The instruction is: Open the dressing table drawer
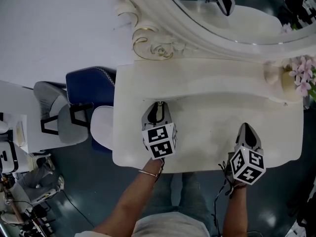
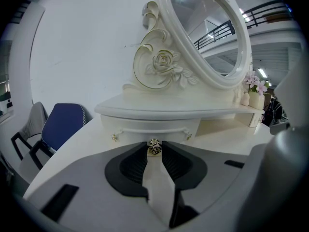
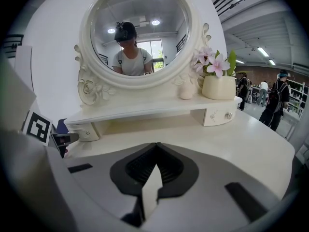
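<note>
The cream-white carved dressing table [image 1: 207,132] fills the head view, its big oval mirror [image 1: 247,26] rising at the back. Below the mirror runs a raised cream shelf [image 1: 197,78]. Under that shelf's left end, beneath the mirror's rose-carved scroll, sits the small curved-front cream drawer [image 2: 149,129], apparently not yet pulled out.

The left gripper [image 1: 159,105] reaches in towards the mirror's lower left and is clenched on the drawer's small round brass knob [image 2: 154,148], which sits pinched between its jaw tips. The right gripper [image 3: 155,146] hangs over the bare tabletop below the mirror's right side, jaws closed together on nothing.

The step in hand looks like the pull itself. It should go best as a straight, level draw away from the mirror, along the drawer's own line. The knob is tiny and held only at the tips, so a slow, steady pull with a firm squeeze should keep it from slipping free. Any sideways or upward drag risks jamming the drawer.
</note>
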